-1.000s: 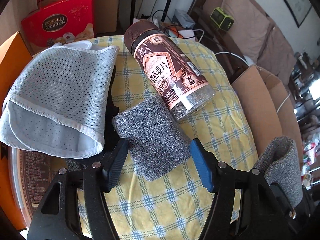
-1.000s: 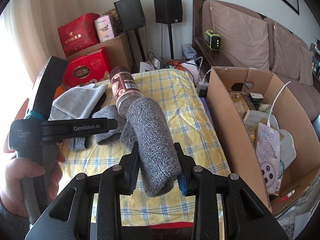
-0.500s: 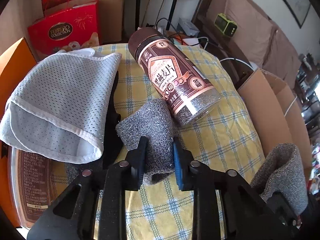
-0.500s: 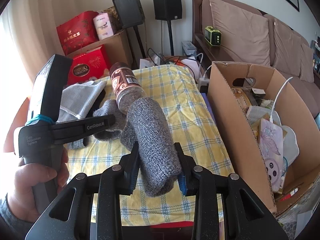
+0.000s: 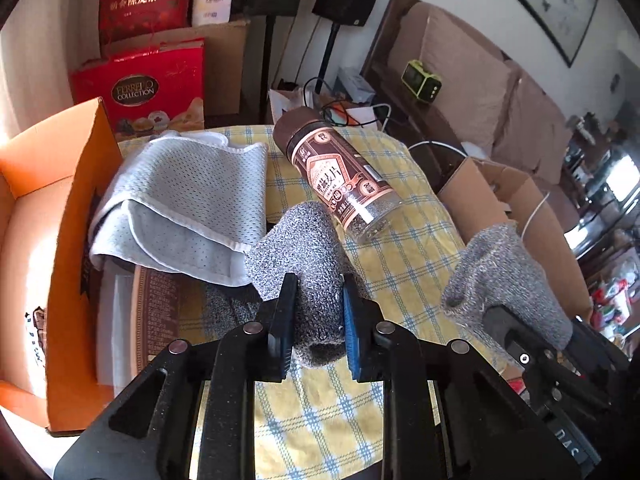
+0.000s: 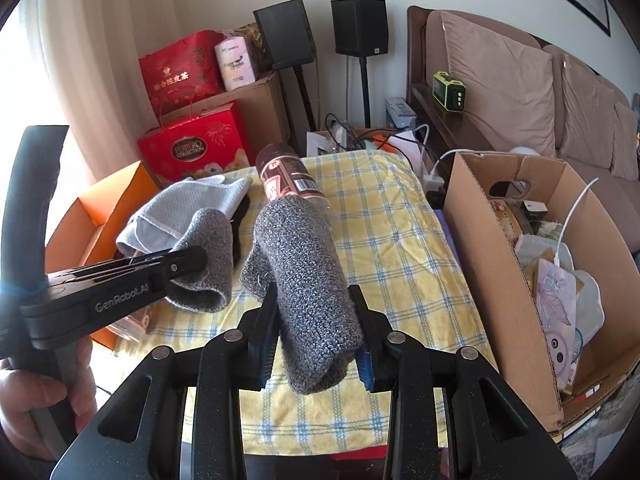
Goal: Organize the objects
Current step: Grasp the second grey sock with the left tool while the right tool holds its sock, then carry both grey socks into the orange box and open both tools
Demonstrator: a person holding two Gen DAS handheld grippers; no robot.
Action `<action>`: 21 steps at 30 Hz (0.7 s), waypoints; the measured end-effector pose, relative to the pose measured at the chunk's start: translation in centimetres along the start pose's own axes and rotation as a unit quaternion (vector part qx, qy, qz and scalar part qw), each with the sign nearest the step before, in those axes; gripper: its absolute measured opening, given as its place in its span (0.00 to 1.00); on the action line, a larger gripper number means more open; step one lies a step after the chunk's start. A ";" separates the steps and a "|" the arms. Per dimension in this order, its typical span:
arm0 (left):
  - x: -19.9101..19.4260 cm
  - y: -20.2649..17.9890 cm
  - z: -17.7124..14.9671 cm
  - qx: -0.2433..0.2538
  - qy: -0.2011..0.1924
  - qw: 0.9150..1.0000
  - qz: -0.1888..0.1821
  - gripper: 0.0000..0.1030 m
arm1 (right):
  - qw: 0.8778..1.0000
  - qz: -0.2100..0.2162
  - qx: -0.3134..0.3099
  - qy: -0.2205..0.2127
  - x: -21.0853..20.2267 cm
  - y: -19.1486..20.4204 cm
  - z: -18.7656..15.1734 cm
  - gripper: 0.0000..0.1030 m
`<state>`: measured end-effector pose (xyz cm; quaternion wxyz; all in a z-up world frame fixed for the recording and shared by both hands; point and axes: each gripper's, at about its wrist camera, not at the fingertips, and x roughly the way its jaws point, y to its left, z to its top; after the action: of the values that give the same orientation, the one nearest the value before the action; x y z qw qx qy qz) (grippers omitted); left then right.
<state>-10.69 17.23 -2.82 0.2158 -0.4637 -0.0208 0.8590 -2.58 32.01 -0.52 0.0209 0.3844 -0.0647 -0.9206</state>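
My left gripper (image 5: pixel 318 320) is shut on a grey knit glove (image 5: pixel 300 248) and holds it above the yellow checked cloth (image 5: pixel 400 264). That glove also shows in the right wrist view (image 6: pixel 208 256), held by the left gripper (image 6: pixel 188 262). My right gripper (image 6: pixel 314 340) is shut on a second grey knit glove (image 6: pixel 308 272), raised over the cloth; it also shows in the left wrist view (image 5: pixel 504 276). A brown jar (image 5: pixel 340 176) lies on its side on the cloth. A grey mesh pouch (image 5: pixel 180 200) lies left of it.
An orange box (image 5: pixel 68 240) stands at the left edge of the cloth. A cardboard box (image 6: pixel 500 264) full of several items stands at the right. Red gift boxes (image 6: pixel 196 148), speakers and a sofa (image 6: pixel 520 92) are behind.
My left gripper closed on the grey glove lying on the cloth and lifted it. My right gripper kept its glove and stayed roughly in place.
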 end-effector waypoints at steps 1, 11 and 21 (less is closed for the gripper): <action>-0.7 0.2 -0.1 0.005 -0.004 1.000 0.002 0.19 | 1.000 0.003 -0.002 -0.001 -0.1 0.4 0.2 0.31; -6.9 4.2 -0.2 -0.003 -0.031 0.999 0.017 0.19 | 0.999 0.041 -0.023 -0.004 -0.4 4.9 1.6 0.31; -10.0 6.7 -0.9 0.000 -0.052 0.997 0.050 0.19 | 0.997 0.060 -0.046 -0.008 -0.1 10.3 2.5 0.31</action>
<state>-7.56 7.10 2.99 0.1710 -0.4186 -0.0089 0.8919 -4.47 22.05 2.68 0.0935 0.3715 -0.0451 -0.9226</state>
